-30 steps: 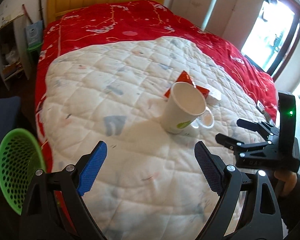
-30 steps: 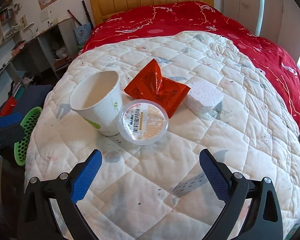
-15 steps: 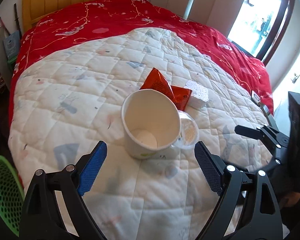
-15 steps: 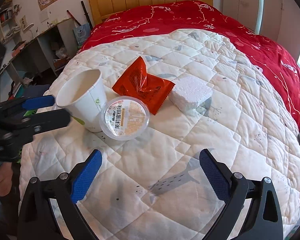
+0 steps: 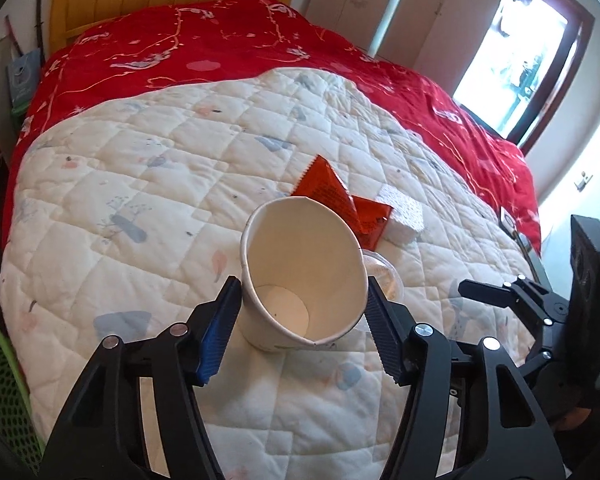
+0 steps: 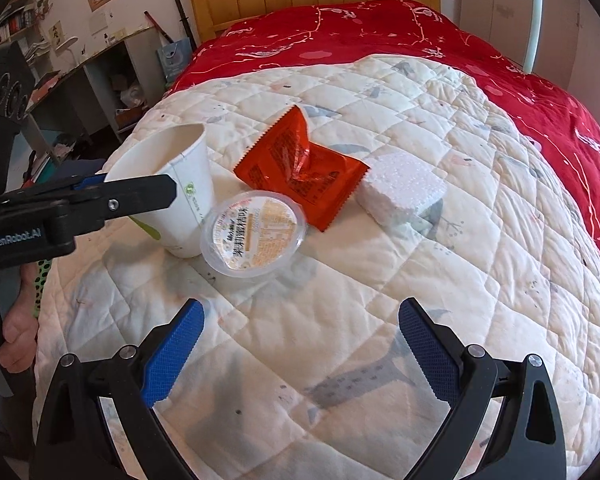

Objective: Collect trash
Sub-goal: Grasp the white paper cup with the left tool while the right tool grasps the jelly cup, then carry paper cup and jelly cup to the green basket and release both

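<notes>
I am closing my left gripper (image 5: 302, 310) around the paper cup (image 5: 300, 270) at the frame's centre, pads touching both its sides. My right gripper (image 6: 300, 338) is hanging spread at lower centre, over bare quilt (image 6: 380, 300).
</notes>
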Demonstrator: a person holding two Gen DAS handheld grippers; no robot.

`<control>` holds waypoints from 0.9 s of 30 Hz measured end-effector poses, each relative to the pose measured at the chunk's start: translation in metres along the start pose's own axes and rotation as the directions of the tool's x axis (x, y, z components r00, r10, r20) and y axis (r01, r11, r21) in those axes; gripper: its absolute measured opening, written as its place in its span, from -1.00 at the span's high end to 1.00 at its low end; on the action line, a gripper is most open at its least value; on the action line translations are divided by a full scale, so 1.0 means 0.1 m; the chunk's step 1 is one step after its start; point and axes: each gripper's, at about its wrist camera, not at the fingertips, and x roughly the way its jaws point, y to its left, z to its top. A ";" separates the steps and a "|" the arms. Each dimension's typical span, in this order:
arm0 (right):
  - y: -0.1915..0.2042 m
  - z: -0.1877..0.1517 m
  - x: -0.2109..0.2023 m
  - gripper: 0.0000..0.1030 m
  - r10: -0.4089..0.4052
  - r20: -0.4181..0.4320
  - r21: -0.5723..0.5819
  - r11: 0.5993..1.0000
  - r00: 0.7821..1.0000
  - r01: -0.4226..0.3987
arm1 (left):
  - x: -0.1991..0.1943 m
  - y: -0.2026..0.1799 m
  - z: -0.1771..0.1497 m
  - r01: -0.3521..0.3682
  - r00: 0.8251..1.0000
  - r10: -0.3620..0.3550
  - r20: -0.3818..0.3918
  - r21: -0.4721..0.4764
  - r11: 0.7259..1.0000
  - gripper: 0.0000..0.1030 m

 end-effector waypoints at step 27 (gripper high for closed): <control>0.30 0.35 0.58 -0.27 -0.021 -0.042 0.037 0.999 0.999 0.023 | -1.20 0.93 -0.23 -0.121 0.981 0.138 0.138 -0.127 0.985 -0.14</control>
